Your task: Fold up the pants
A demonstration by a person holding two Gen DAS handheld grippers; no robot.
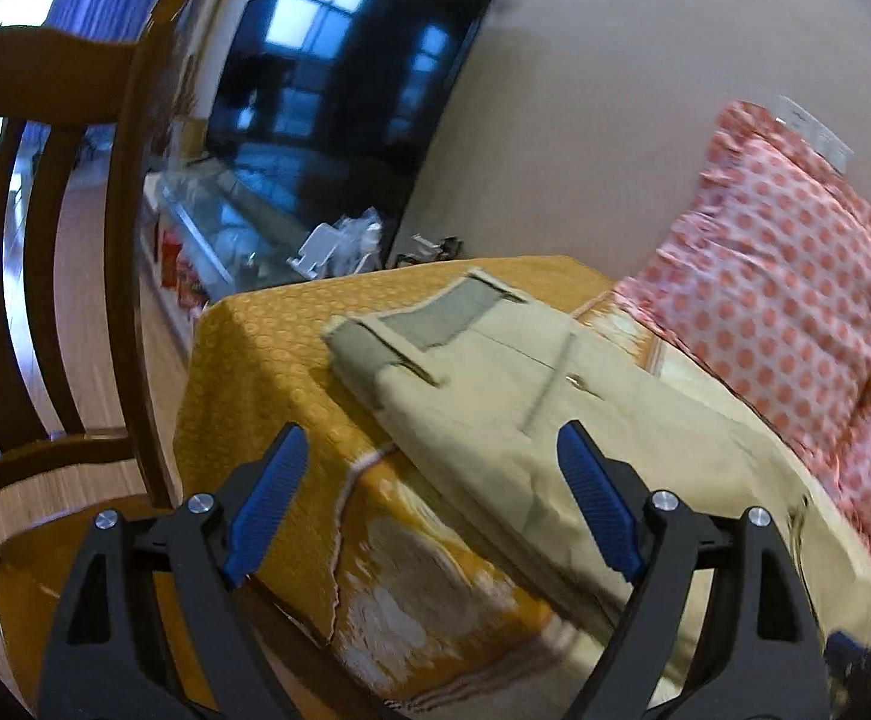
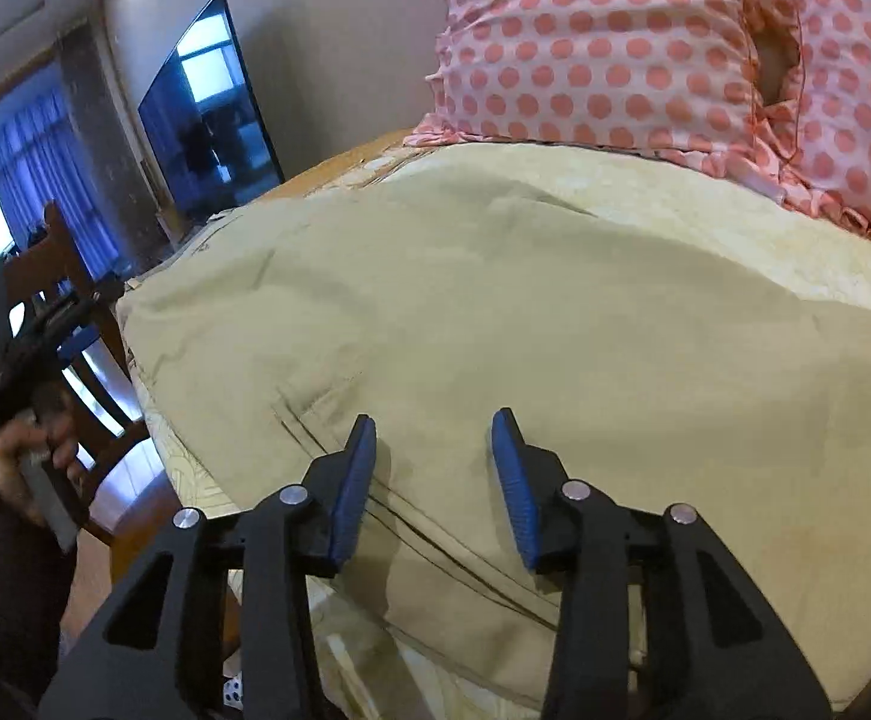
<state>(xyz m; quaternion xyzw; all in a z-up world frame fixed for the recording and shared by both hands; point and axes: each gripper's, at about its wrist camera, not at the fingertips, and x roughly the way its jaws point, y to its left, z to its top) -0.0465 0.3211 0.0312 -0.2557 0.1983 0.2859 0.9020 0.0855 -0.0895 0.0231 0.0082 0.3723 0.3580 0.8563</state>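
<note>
Beige pants [image 1: 513, 402] lie flat on a table with a yellow-orange patterned cloth [image 1: 267, 348], waistband toward the far end. My left gripper [image 1: 432, 438] is open and empty, held above the near left edge of the pants. In the right wrist view the pants [image 2: 495, 312] fill the middle, with the leg hems nearest. My right gripper [image 2: 435, 426] is open and empty just above the leg end. The left gripper [image 2: 45, 324] also shows at the far left, held in a hand.
A pink polka-dot pillow [image 1: 795, 300] lies along the right side of the pants, also in the right wrist view [image 2: 645, 42]. A wooden chair [image 1: 75, 252] stands left of the table. A dark TV [image 1: 345, 96] hangs on the wall behind.
</note>
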